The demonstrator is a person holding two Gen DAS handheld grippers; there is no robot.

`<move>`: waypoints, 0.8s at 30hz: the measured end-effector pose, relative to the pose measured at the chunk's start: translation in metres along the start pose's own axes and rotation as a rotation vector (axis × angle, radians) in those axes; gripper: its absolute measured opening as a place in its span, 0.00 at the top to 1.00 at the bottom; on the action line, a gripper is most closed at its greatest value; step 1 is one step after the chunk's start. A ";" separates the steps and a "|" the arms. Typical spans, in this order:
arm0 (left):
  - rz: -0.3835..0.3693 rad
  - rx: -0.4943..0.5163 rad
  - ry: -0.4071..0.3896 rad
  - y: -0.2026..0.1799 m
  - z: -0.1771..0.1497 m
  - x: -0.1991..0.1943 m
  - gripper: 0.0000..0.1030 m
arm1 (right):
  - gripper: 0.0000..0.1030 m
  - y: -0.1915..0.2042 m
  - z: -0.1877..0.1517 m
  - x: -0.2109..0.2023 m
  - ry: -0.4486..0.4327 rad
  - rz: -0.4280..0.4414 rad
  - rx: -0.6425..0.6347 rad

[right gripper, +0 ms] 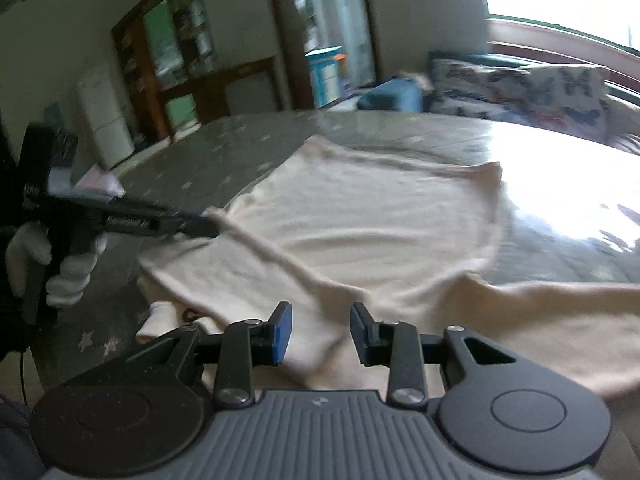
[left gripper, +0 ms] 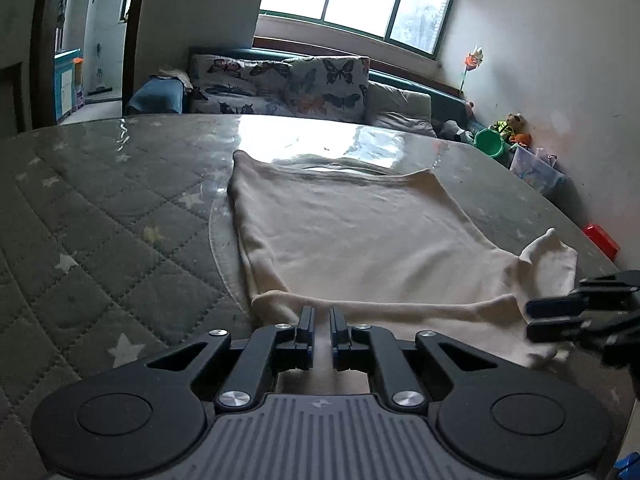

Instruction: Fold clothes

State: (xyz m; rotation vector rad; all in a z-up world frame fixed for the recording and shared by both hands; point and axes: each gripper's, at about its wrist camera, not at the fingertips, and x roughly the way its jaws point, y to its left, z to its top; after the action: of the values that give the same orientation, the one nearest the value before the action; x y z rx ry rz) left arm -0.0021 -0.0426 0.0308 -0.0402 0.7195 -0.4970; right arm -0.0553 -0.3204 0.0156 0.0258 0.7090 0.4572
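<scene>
- on the tabletop (left gripper: 100, 184), under a shiny clear cover, a cream shirt (left gripper: 352, 240) lies spread flat with its near hem facing the claws
- left claw (left gripper: 320, 320) is pressed together, pinching a ridge of that hem
- right claw (right gripper: 320, 332) is spread, nothing between its pads, hovering over the shirt's near right part
- shirt looks light, soft and limp; judged likely to sag and slide on the slick cover, so take it at hem corners or the sleeve (left gripper: 548, 256)
- butterfly cushions (left gripper: 288, 84), a green bucket (left gripper: 490, 142) and toys sit well beyond the edge; nothing blocks the fold
</scene>
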 end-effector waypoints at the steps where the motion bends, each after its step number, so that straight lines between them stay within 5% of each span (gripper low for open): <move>1: 0.003 0.010 -0.003 -0.002 0.000 -0.001 0.91 | 0.69 -0.007 -0.002 -0.008 -0.018 -0.026 0.022; 12: 0.014 0.119 -0.056 -0.037 0.002 -0.015 0.74 | 0.69 -0.132 -0.029 -0.068 -0.123 -0.480 0.384; 21: 0.031 0.172 -0.073 -0.048 0.000 -0.027 0.60 | 0.69 -0.181 -0.038 -0.054 -0.152 -0.584 0.622; 24: 0.040 0.169 -0.071 -0.047 -0.003 -0.027 0.57 | 0.80 -0.180 -0.039 -0.049 -0.164 -0.597 0.614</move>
State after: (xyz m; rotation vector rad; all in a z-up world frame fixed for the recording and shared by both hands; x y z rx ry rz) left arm -0.0408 -0.0712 0.0551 0.1140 0.6059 -0.5141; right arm -0.0414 -0.5076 -0.0155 0.4131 0.6365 -0.3413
